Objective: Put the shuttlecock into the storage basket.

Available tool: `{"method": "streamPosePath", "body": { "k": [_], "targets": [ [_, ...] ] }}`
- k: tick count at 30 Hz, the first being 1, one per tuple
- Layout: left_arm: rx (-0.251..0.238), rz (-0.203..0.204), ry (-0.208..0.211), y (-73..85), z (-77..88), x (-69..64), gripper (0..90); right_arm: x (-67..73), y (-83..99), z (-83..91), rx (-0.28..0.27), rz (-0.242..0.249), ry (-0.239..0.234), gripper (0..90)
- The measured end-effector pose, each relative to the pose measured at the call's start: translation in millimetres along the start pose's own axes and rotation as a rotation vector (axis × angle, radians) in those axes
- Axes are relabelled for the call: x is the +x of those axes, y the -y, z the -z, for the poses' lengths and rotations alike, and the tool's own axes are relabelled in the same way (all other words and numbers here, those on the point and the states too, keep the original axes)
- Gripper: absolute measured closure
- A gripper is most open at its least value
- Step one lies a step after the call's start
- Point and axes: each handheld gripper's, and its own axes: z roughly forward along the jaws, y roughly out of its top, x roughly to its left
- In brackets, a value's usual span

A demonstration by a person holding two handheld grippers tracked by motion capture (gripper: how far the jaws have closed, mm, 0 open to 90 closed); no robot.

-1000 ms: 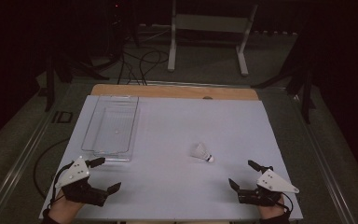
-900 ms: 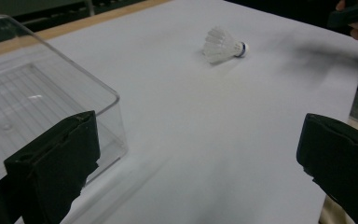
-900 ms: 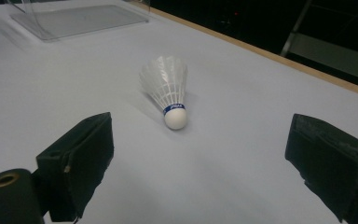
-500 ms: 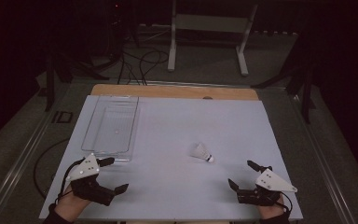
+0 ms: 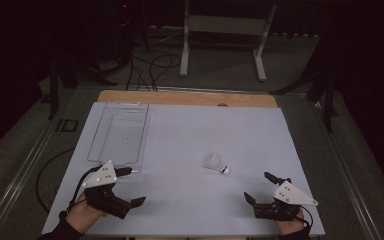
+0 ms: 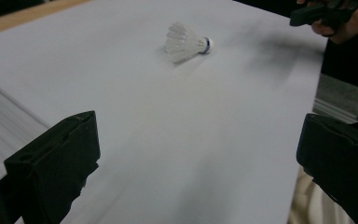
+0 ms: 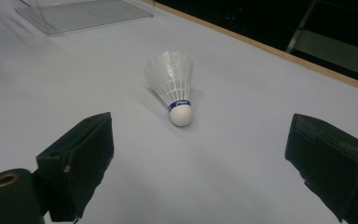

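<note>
The white feathered shuttlecock (image 7: 172, 84) is showing pale ribbed vanes, a thin blue band with tiny lettering and a rounded white cork tip. The pale lilac-grey tabletop (image 5: 190, 150) is glowing evenly, edged at the far side by a tan wooden strip (image 5: 185, 98). The clear plastic tray (image 5: 117, 132) is catching faint grey reflections. Each tool, left tool (image 5: 128, 186) and right tool (image 5: 260, 186), is showing matte black jaws under a light grey plate.

The desk (image 5: 180, 135) is wearing a pale blue-grey sheet, with a strip of bare wood showing along its far edge. A clear tray (image 5: 117, 132) is sitting on the sheet at the far left. A white shuttlecock (image 5: 216, 163) is lying on its side right of centre, well apart from the tray.
</note>
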Motion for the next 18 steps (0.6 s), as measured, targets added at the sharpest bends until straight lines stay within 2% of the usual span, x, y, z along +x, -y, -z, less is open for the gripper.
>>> {"method": "streamPosePath", "body": {
  "k": [4,5,6,7,13,18],
  "targets": [
    [0.030,-0.013,0.004,-4.2,-3.0,-1.4,0.1,0.1,0.1,-0.4,0.001,0.000,-0.005,7.9],
    [0.057,-0.016,0.009,-6.9,-5.0,-2.6,0.1,0.1,0.2,-0.6,0.002,-0.002,-0.005,7.9],
    [0.057,-0.016,0.009,-6.9,-5.0,-2.6,0.1,0.1,0.2,-0.6,0.002,-0.002,-0.005,7.9],
    [0.089,-0.030,0.003,-9.7,-7.5,-4.6,0.1,0.0,0.3,-0.6,0.002,-0.006,-0.008,7.9],
    [0.130,-0.055,-0.004,-15.1,-13.6,-8.5,0.1,0.0,0.1,-0.5,0.000,-0.007,-0.011,7.9],
    [0.166,-0.055,-0.006,-19.1,-18.0,-9.3,0.1,0.0,-0.1,0.1,-0.001,-0.005,-0.011,7.9]
  ]
}}
